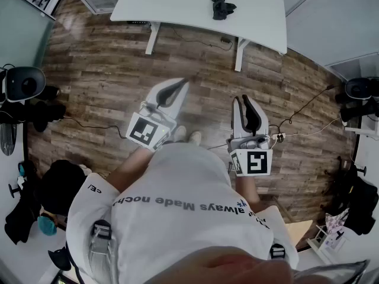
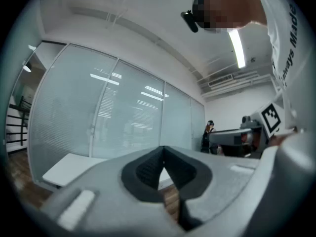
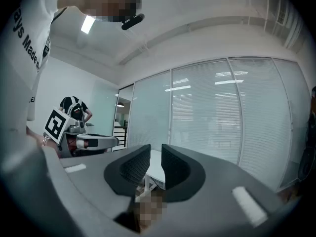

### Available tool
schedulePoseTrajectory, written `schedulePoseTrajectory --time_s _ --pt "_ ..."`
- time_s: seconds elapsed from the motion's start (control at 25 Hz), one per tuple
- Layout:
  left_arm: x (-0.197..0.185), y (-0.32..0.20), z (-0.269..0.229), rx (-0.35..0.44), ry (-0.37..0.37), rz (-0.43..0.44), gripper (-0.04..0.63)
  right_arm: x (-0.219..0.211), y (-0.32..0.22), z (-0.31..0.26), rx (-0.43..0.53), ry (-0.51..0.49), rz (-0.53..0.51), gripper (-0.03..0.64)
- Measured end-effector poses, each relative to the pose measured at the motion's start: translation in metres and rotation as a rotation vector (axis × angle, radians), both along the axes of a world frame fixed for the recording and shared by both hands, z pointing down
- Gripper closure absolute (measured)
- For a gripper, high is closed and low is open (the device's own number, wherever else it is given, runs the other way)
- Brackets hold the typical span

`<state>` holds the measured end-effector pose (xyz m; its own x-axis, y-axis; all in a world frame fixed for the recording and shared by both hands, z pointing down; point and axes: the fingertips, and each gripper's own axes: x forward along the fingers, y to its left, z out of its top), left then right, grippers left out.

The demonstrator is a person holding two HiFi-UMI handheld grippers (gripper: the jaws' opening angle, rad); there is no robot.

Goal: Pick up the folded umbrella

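Note:
The folded umbrella (image 1: 221,3), a small dark bundle, lies on the white table (image 1: 177,2) at the far side of the room. Both grippers are held level in front of the person's body, well short of the table and over the wood floor. My left gripper (image 1: 179,86) has its jaws closed to a point with nothing in them; in its own view the left gripper (image 2: 163,149) shows tips that meet, with the table (image 2: 69,164) beyond. My right gripper (image 1: 246,103) is shut and empty too; in its own view only a thin slit shows between the right gripper's (image 3: 156,149) pads.
Camera stands with dark gear stand at the left (image 1: 23,84) and right (image 1: 361,90) walls. Cables run across the floor to a power strip (image 1: 276,137). A black bag (image 1: 59,185) sits at lower left. Frosted glass walls (image 2: 123,112) close off the room behind the table.

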<state>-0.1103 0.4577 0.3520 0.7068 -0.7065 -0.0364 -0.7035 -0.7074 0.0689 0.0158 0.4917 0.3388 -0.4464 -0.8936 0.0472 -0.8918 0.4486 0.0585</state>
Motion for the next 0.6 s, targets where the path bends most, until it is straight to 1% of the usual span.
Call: schedulePoseTrajectory --time_s 0.4,0.6 --pt "-0.026 -0.005 0.006 -0.016 0.015 0.022 0.593 -0.024 -0.007 -0.001 0.005 -0.019 0.026 0.543" --pt "-0.027 -0.015 0.01 -0.025 0.013 0.031 0.594 -0.023 -0.017 0.003 -0.001 -0.015 0.042 0.545"
